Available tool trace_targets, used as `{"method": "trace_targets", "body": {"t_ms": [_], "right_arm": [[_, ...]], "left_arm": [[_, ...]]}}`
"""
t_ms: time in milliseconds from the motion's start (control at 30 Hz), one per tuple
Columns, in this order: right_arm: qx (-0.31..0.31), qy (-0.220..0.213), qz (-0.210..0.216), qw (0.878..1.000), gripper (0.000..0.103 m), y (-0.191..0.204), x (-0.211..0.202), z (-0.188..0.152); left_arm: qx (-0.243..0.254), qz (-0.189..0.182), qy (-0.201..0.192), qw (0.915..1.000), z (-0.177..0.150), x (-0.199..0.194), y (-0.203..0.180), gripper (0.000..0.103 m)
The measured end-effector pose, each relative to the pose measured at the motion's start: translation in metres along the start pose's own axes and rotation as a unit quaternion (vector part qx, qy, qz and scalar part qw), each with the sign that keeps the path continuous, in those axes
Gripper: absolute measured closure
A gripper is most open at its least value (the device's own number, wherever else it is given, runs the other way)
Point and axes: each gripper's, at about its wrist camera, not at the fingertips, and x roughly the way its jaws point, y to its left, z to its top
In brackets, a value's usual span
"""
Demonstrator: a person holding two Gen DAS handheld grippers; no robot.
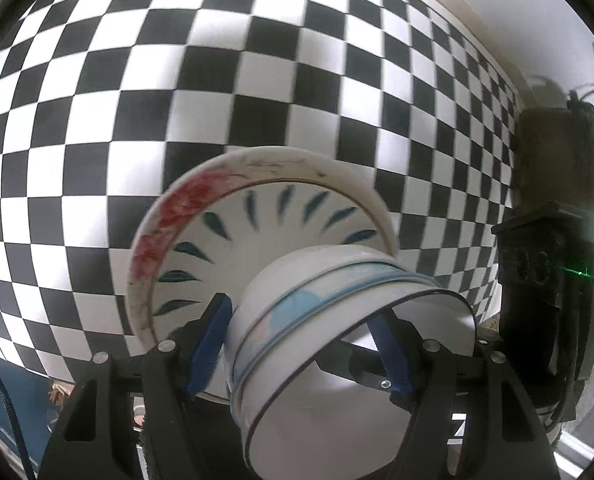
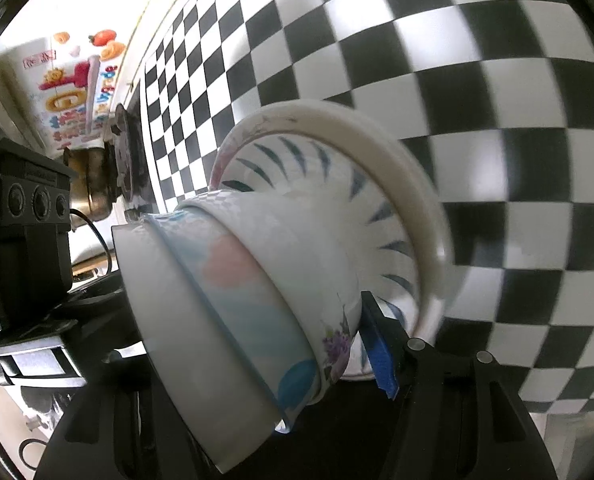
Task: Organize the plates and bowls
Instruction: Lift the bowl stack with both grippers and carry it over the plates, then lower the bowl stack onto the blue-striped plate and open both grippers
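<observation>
A nested stack of crockery hangs tilted over the chequered table. Outermost is a plate with red flowers (image 1: 165,220), then a plate with teal leaf strokes (image 1: 265,216), then a bowl with blue and pink patches (image 2: 233,280), and innermost a white bowl with a dark rim (image 1: 337,392). My left gripper (image 1: 301,350) is shut on the bowls, one blue pad (image 1: 211,344) outside the wall and the other inside. My right gripper (image 2: 253,352) grips the same stack from the opposite side. One blue pad (image 2: 381,356) shows between bowl and plate; its other finger is hidden.
The black and white chequered cloth (image 1: 257,80) fills the background. The right gripper's body (image 1: 549,272) stands at the right, the left gripper's body (image 2: 29,220) at the left. Beyond the table edge are a brass pot (image 2: 93,188), a burner (image 2: 123,148) and a colourful printed sheet (image 2: 73,92).
</observation>
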Motion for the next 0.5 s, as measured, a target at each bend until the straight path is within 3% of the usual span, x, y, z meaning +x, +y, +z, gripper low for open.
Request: {"method": "trace_targets", "body": {"t_ms": [500], "right_arm": [[0.009, 0.011, -0.022, 1.000, 0.041, 0.003, 0.020, 0.008]], "left_arm": [[-0.011, -0.017, 0.012, 0.9997, 0.007, 0.007, 0.021, 0.037]]}}
